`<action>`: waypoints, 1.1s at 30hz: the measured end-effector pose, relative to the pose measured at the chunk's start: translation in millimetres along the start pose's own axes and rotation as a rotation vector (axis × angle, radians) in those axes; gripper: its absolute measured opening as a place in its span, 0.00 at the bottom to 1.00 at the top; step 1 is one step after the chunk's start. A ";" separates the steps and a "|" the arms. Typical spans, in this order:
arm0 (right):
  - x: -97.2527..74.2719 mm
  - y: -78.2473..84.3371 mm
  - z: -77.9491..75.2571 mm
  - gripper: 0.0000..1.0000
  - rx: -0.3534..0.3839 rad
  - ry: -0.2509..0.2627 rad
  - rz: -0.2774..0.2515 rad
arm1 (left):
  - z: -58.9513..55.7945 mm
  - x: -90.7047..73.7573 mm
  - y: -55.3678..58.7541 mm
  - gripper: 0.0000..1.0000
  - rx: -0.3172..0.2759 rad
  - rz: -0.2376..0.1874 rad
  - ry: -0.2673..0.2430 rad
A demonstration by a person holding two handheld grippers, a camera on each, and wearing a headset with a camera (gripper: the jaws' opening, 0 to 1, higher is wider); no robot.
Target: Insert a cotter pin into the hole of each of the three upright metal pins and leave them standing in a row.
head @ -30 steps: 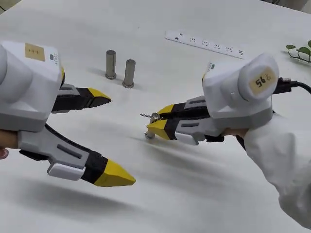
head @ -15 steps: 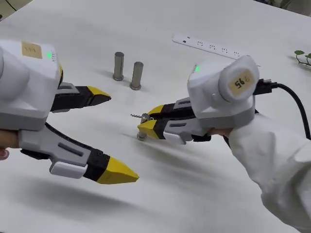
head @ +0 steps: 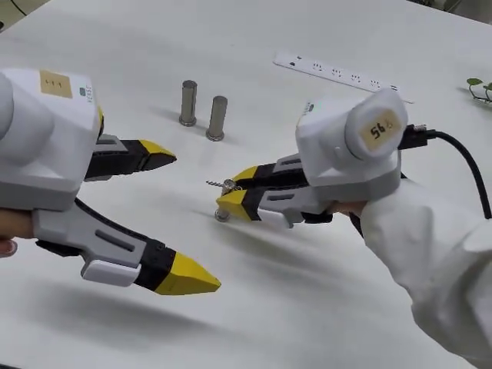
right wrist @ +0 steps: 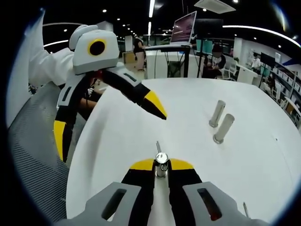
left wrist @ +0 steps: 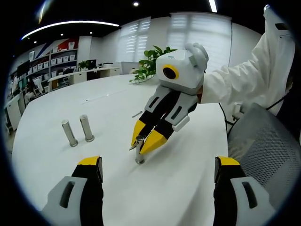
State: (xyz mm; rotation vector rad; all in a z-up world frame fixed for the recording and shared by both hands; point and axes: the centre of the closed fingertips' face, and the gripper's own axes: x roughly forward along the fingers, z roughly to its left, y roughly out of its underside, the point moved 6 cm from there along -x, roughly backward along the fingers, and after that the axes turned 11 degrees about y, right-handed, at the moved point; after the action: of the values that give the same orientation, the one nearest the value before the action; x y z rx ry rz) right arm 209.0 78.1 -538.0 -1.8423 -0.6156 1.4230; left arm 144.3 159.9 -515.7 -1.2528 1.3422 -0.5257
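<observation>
Two bare upright metal pins [head: 187, 102] [head: 217, 118] stand side by side at the back of the white table [head: 254, 307]. A third metal pin [head: 222, 215] stands nearer, its base on the table. My right gripper [head: 233, 190] is shut on its upper part. A thin cotter pin [head: 213, 184] pokes out sideways from the pin's top. In the right gripper view the held pin [right wrist: 161, 162] sits between the yellow tips, with the cotter pin [right wrist: 158, 146] beyond. My left gripper [head: 192, 221] hovers wide open to the left, holding nothing. Its view shows the right gripper [left wrist: 150, 136] on the pin [left wrist: 139, 150].
A white power strip [head: 338, 73] lies at the back right, with plant leaves [head: 480, 86] at the right edge. A black cable [head: 461, 157] trails from the right gripper. A small loose cotter pin [left wrist: 137, 114] lies farther back on the table.
The right gripper has slid the held pin leftward, closer in line with the two back pins. The left gripper has barely moved.
</observation>
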 end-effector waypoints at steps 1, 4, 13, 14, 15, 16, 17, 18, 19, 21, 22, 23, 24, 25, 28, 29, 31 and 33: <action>-0.2 -0.9 0.4 0.08 0.003 0.003 -0.002 | -0.2 -0.4 0.7 0.99 -0.005 -0.002 0.001; -4.2 -2.7 0.4 0.18 0.005 0.014 0.003 | 0.4 -2.3 3.0 0.99 -0.014 -0.002 -0.003; -45.3 -9.1 -8.8 0.43 0.113 0.130 -0.024 | 0.6 -14.4 -1.6 0.99 -0.035 -0.046 -0.013; -52.8 -8.8 -9.2 0.46 0.120 0.139 -0.037 | -0.8 -15.3 -1.3 0.99 -0.040 -0.044 -0.017; -57.1 -8.7 -10.1 0.47 0.130 0.153 -0.045 | -1.8 -15.9 -1.3 0.99 -0.043 -0.043 -0.017; -61.7 -8.1 -10.0 0.47 0.137 0.160 -0.049 | -3.3 -16.6 -1.5 0.99 -0.046 -0.044 -0.017; -67.4 -6.3 -9.0 0.48 0.149 0.165 -0.047 | -5.1 -17.4 -2.1 0.99 -0.049 -0.045 -0.020; -71.1 -5.1 -8.1 0.49 0.149 0.169 -0.047 | -2.7 -20.5 -0.4 0.99 -0.051 -0.047 -0.021; -76.4 -3.9 -7.2 0.51 0.158 0.184 -0.049 | 1.0 -25.3 1.6 0.99 -0.055 -0.052 -0.023; -83.8 -1.1 -6.0 0.55 0.204 0.201 -0.051 | 1.3 -28.9 1.0 0.99 -0.061 -0.063 -0.029; -86.7 -0.5 -5.2 0.57 0.218 0.206 -0.059 | 1.2 -30.1 0.7 0.99 -0.062 -0.067 -0.031; -90.3 -2.2 -4.0 0.59 0.244 0.218 -0.086 | 1.1 -31.7 0.3 0.99 -0.065 -0.070 -0.033; -92.5 -3.5 -3.1 0.64 0.260 0.226 -0.113 | 1.0 -32.6 0.1 0.99 -0.066 -0.073 -0.035; -94.3 -5.3 -3.2 0.69 0.284 0.247 -0.138 | 1.0 -34.1 0.1 0.99 -0.068 -0.072 -0.037; -97.9 -4.0 -1.2 0.85 0.301 0.261 -0.129 | -3.1 -35.2 -2.6 0.99 -0.071 -0.075 -0.043; -98.8 -3.7 -0.7 0.86 0.306 0.265 -0.126 | -3.2 -36.9 -2.9 0.99 -0.071 -0.076 -0.047; -102.7 -0.9 1.6 0.88 0.326 0.275 -0.121 | -2.5 -42.4 -3.3 0.99 -0.075 -0.079 -0.058; -105.5 1.6 3.9 0.92 0.337 0.280 -0.117 | -2.2 -46.3 -3.8 0.99 -0.080 -0.088 -0.064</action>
State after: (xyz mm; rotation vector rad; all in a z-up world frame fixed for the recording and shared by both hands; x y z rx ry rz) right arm 175.9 0.3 -474.7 -1.6658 -0.3147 1.0902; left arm 132.6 198.3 -492.3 -1.3884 1.2688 -0.4930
